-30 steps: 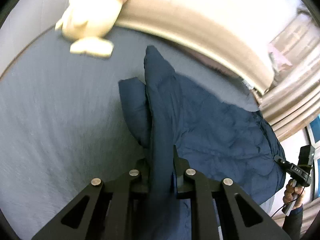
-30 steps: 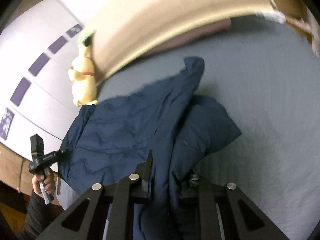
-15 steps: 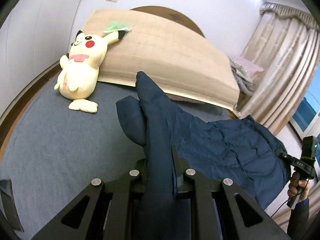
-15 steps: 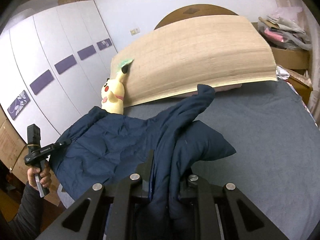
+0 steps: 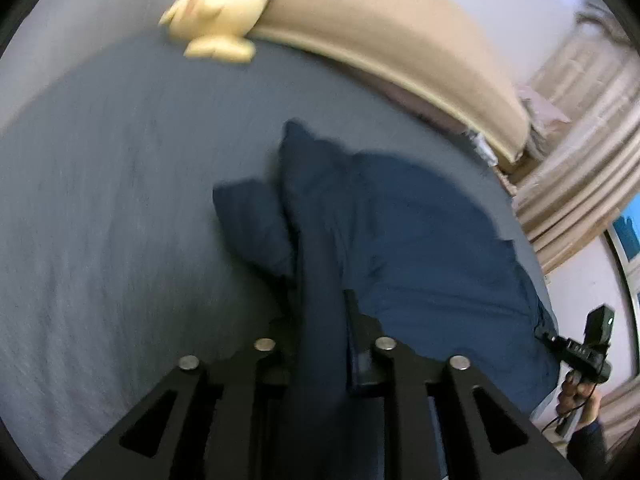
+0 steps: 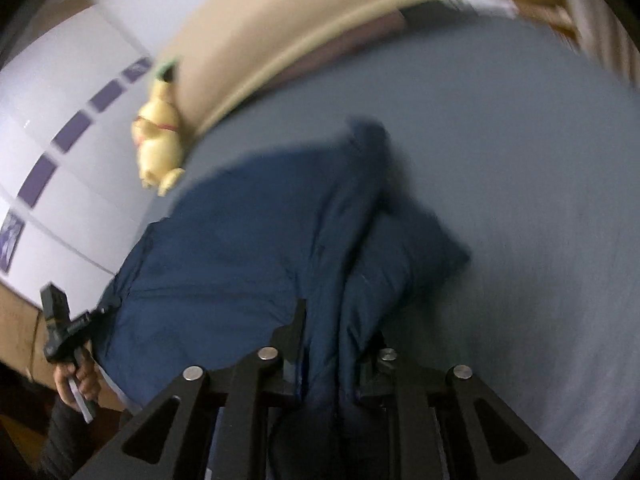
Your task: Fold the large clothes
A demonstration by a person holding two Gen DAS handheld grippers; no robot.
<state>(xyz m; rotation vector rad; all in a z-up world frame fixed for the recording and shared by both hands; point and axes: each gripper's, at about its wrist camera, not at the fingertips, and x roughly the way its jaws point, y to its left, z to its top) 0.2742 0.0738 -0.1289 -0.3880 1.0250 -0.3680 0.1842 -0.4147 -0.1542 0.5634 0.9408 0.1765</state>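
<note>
The grey-blue bed sheet [image 5: 120,240] lies bare and flat to the left of the dark navy padded jacket [image 5: 420,248], giving wide passage there; in the right wrist view the sheet [image 6: 540,240] is equally open to the jacket's [image 6: 248,248] right. Ahead, the curved beige padded headboard [image 5: 380,40] closes off the far side, with a yellow plush toy [image 5: 224,12] leaning against it. Pleated beige curtains [image 5: 580,168] bound one side of the bed, white wardrobe doors with purple panels [image 6: 60,152] the other.
</note>
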